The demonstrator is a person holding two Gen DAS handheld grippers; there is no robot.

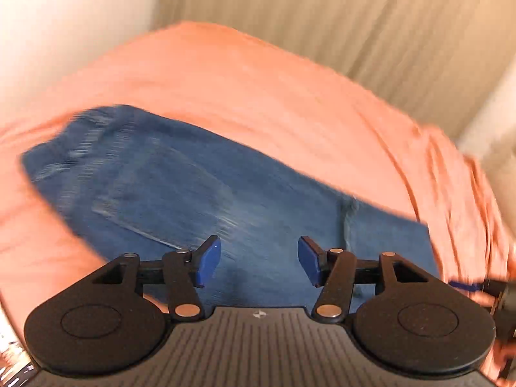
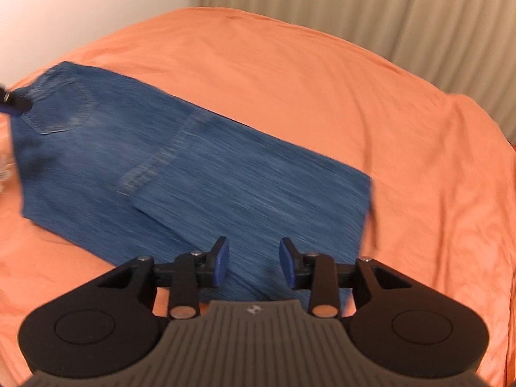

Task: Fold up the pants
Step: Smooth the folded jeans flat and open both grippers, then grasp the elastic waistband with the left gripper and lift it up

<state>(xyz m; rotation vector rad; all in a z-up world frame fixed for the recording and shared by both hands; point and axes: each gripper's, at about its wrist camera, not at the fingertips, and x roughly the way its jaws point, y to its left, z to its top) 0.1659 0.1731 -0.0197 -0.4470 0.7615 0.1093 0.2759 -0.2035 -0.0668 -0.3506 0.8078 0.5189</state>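
Note:
A pair of blue denim pants (image 2: 180,164) lies folded on an orange bedsheet (image 2: 322,74), with the leg end folded back over the seat and a back pocket (image 2: 59,109) showing at the far left. My right gripper (image 2: 254,262) is open and empty above the near edge of the pants. My left gripper (image 1: 259,261) is open and empty above the pants (image 1: 180,190). The left gripper's tip also shows at the left edge of the right wrist view (image 2: 13,103), beside the waistband. Both views are motion-blurred.
The orange sheet (image 1: 258,90) covers the whole bed. Beige curtains (image 2: 354,6) hang behind it and a white wall (image 2: 80,9) is at the back left. The bed's edge drops off at the right (image 2: 503,161).

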